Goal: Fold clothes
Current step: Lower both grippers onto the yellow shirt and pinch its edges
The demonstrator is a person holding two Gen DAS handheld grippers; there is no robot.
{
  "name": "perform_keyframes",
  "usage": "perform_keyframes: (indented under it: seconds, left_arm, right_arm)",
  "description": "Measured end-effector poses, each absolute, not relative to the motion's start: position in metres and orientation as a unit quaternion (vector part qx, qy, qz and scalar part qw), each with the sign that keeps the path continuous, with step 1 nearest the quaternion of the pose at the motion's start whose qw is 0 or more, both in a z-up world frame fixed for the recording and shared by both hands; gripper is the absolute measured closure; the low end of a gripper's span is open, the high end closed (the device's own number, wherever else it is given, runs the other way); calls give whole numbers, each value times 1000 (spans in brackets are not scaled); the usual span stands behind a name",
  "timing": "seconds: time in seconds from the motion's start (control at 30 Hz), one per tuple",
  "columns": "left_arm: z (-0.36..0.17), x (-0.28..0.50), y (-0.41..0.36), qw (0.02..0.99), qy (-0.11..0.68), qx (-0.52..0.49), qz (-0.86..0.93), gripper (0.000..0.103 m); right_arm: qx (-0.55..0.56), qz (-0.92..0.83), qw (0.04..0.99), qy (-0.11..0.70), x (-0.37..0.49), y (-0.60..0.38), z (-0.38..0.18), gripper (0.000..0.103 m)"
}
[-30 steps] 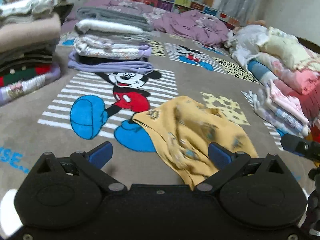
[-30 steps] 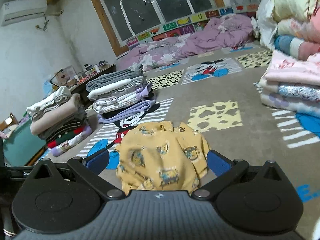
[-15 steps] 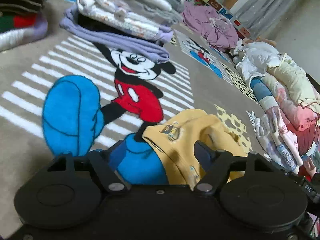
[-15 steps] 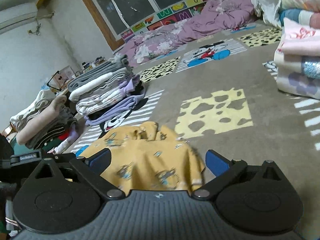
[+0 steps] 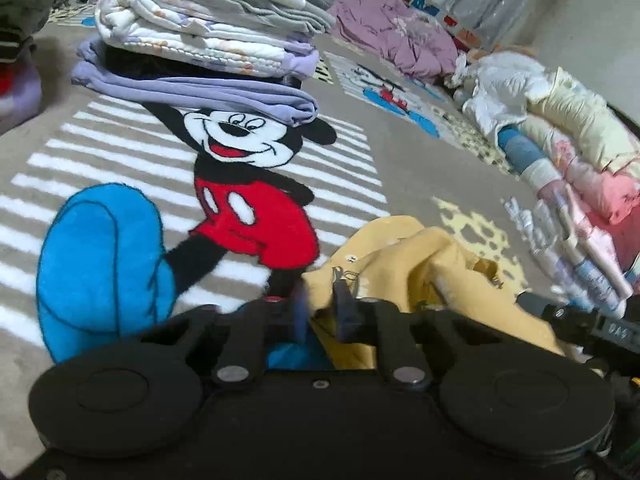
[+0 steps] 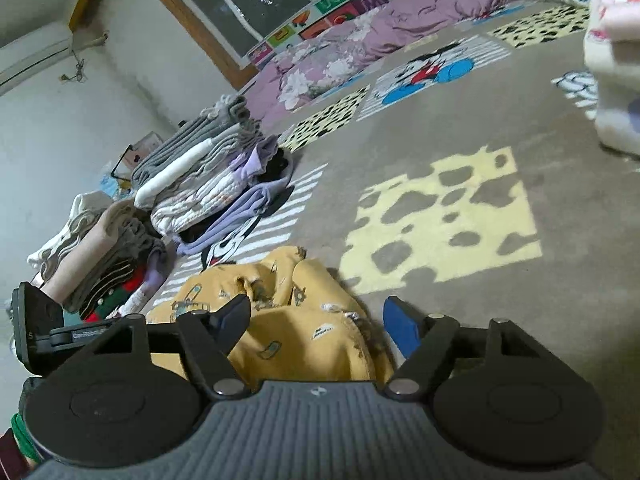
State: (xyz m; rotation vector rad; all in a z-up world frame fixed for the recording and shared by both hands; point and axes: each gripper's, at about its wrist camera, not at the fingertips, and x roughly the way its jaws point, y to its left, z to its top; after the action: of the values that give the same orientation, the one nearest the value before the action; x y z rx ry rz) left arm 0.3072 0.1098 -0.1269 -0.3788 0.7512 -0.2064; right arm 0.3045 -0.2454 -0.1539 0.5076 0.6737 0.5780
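Grey-brown carpet (image 5: 400,168) with a cartoon mouse (image 5: 244,200) and white stripes fills most of what we see from the left wrist; from the right wrist we see its yellow spotted patch (image 6: 444,220) ahead of the fingers. Beyond our left fingers a stack (image 5: 208,40) of folded laundry sits on the mouse's head, lilac at the bottom, quilted white above. Off to the right of those fingers, a heap (image 5: 568,168) of pastel bedding lies along the carpet's edge. From the right wrist we see a second stack (image 6: 92,256), beige and striped, to the left of the fingers. The shirt (image 5: 432,276), mustard yellow with small prints, lies rumpled on the carpet between and just ahead of both tools. Our left gripper (image 5: 320,310) has its fingers pressed together on the shirt's near edge, a fold of cloth pinched between them. Our right gripper (image 6: 316,320) has its fingers spread, one on either side of the shirt's bunched cloth.
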Motion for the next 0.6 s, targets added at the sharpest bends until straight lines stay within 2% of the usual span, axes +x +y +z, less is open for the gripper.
perform_keyframes:
  seconds: [0.03, 0.1, 0.17, 0.47, 0.5, 0.57, 0.6]
  left_arm:
    - [-125, 305, 108, 911, 359, -176, -99, 97]
    - [-121, 299, 106, 917, 349, -164, -100, 98]
    - [-113, 288, 109, 921, 336, -165, -107, 98]
    - [-107, 228, 146, 915, 360, -170, -57, 98]
    - [-107, 228, 146, 916, 365, -160, -51, 95]
    - [-107, 228, 146, 916, 374, -140, -39, 74]
    - [-104, 229, 147, 920, 367, -133, -34, 54]
  right_arm:
    - [242, 279, 872, 322, 304, -245, -154, 40]
    - [240, 284, 871, 321, 302, -244, -153, 53]
    - [238, 288, 870, 321, 300, -243, -152, 60]
    - [171, 289, 894, 295, 274, -241, -138, 60]
    - [164, 291, 895, 294, 271, -241, -137, 60]
    - [148, 299, 895, 296, 267, -238, -137, 60]
    - [141, 305, 894, 296, 265, -237, -137, 60]
